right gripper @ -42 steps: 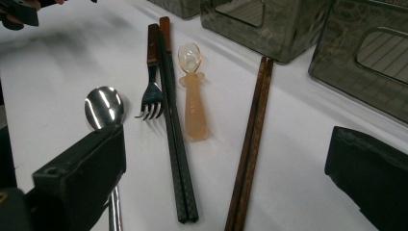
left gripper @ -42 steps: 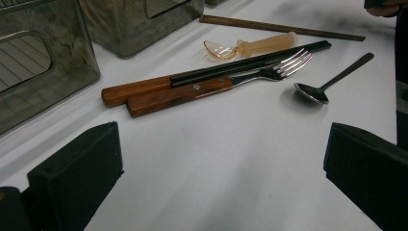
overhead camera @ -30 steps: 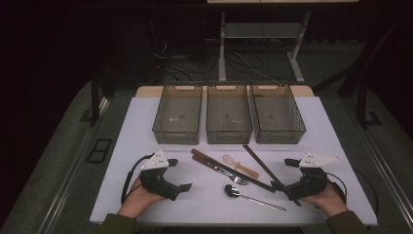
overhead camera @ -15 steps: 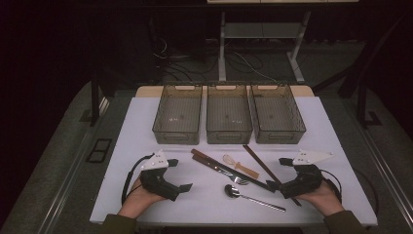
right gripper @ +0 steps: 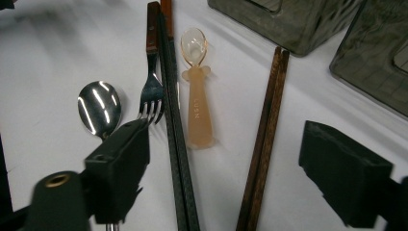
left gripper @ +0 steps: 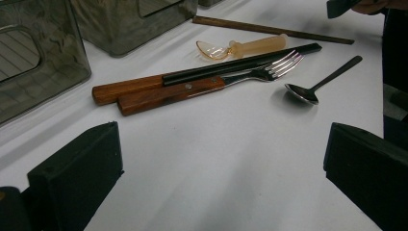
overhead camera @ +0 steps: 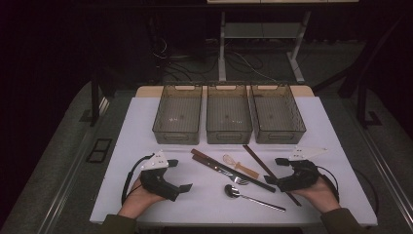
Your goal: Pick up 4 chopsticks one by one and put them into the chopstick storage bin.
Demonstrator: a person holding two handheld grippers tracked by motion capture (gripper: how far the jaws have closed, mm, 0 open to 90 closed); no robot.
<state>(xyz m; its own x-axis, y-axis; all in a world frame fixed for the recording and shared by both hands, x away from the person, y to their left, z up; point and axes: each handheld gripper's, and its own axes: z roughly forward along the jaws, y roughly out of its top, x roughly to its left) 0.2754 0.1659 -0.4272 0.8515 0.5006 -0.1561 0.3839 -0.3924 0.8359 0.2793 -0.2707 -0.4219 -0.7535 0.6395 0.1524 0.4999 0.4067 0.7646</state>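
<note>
Both grippers rest on the worktop (overhead camera: pixel 146 117), fingers wide: right gripper (overhead camera: pixel 271 180), just narrowing, straddles brown chopsticks (right gripper: pixel 263 139); left gripper (overhead camera: pixel 184 187) grips nothing.

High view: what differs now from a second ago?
The right tool has shifted slightly and its jaws have just been closing a little; black and brown chopsticks lie between them, not gripped. The left tool, open, the wooden-handled fork, metal spoon, translucent baby spoon and three mesh bins stayed put.
</note>
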